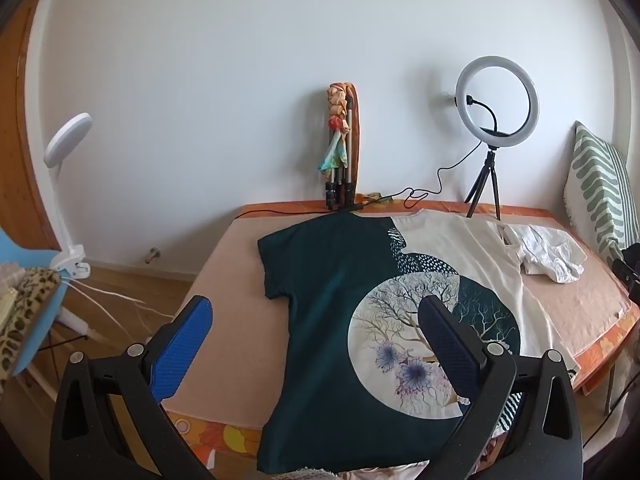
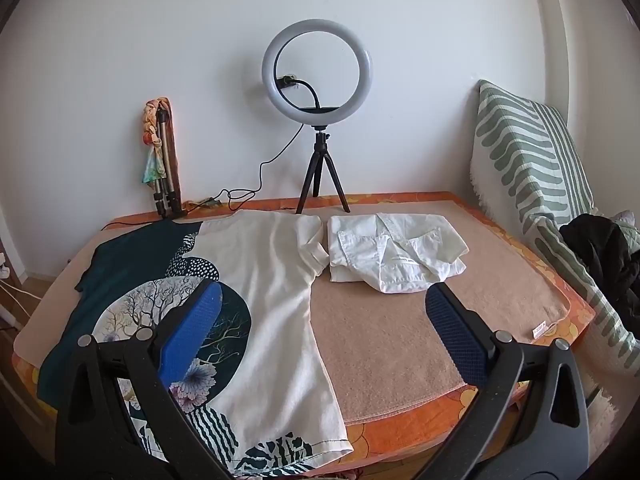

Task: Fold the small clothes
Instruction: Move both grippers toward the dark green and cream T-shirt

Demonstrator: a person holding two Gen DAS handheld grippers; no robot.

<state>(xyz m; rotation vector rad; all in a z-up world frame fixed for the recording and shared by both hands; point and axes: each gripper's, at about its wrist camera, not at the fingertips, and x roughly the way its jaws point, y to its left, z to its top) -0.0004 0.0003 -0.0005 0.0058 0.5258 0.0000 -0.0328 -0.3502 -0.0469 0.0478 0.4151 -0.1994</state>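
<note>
A T-shirt (image 1: 332, 320) lies flat on the table, dark teal on its left half and cream (image 2: 264, 280) on its right, with a round tree-and-flower print in the middle. Its hem hangs over the near edge. A folded white shirt (image 2: 394, 258) sits to its right, by the cream sleeve. My left gripper (image 1: 316, 320) hovers open above the teal half and the print, nothing between its fingers. My right gripper (image 2: 324, 310) hovers open above the cream half and the bare towel, also holding nothing.
A peach towel (image 2: 400, 336) covers the orange-flowered table. A ring light on a tripod (image 2: 318, 80) and a folded tripod wrapped in a scarf (image 2: 162, 160) stand at the far edge by the wall. A green-striped cushion (image 2: 528, 168) and dark clothing (image 2: 604, 256) are at right. A clip lamp (image 1: 66, 140) stands left.
</note>
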